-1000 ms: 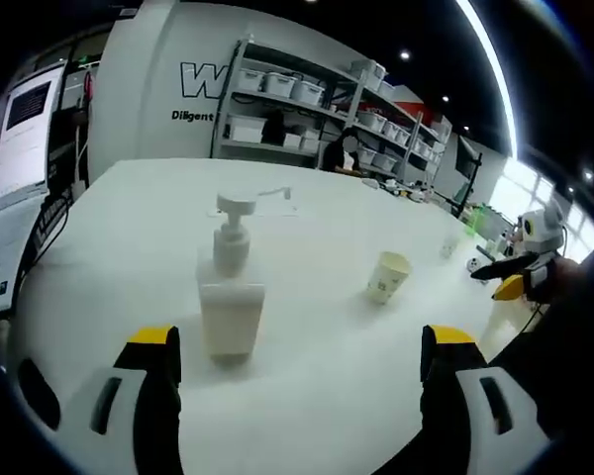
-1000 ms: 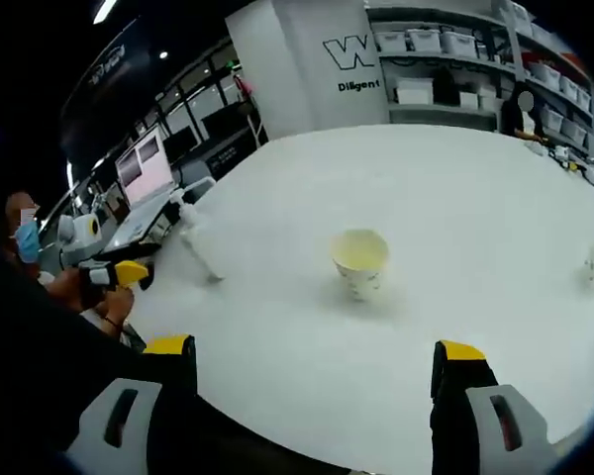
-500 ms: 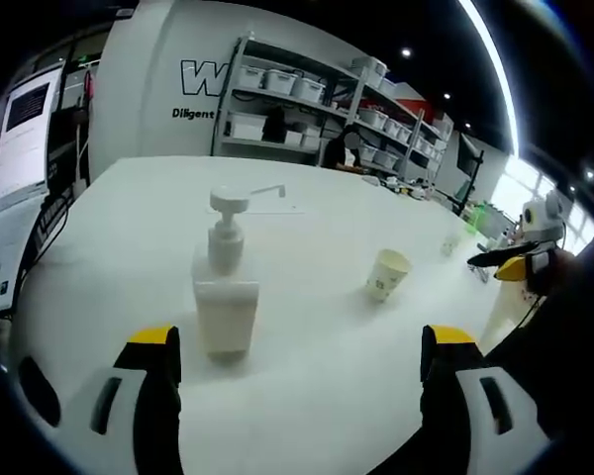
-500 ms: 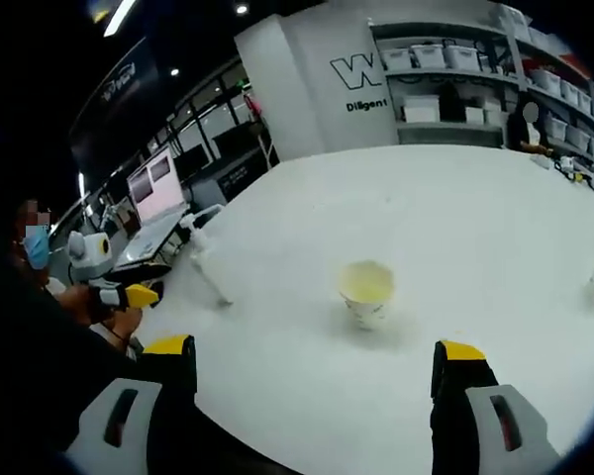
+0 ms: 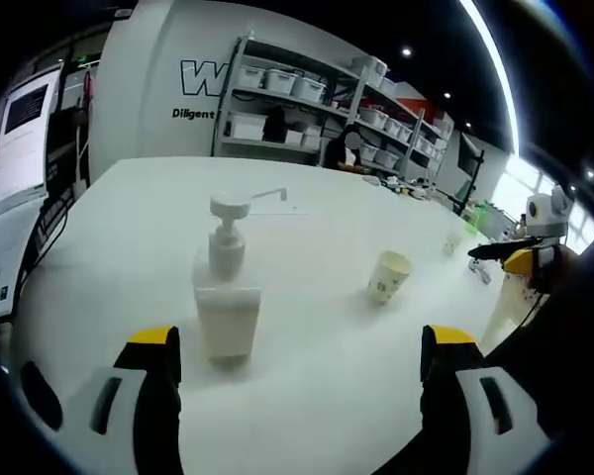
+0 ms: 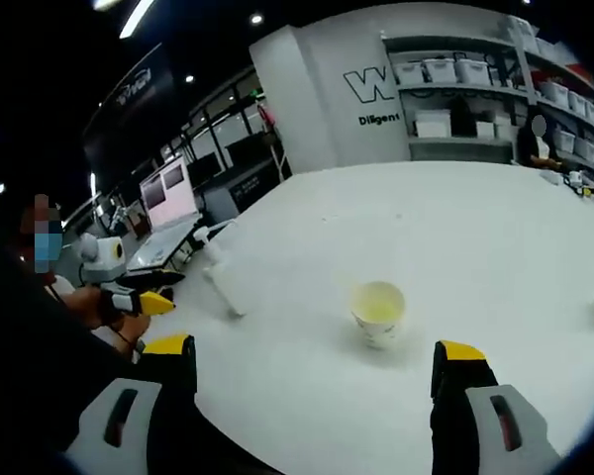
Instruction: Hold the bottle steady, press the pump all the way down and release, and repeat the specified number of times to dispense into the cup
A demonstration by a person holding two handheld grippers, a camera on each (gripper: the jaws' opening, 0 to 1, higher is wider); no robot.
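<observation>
Pump bottle upright on white table, paper cup well apart; left claw spread, empty.

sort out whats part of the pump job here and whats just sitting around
For the job:
- pump bottle
- paper cup
- left tool, open
- right tool, open

Just lying about:
- small cup at the far side of the white table
- shelves of bins
- monitor
</observation>
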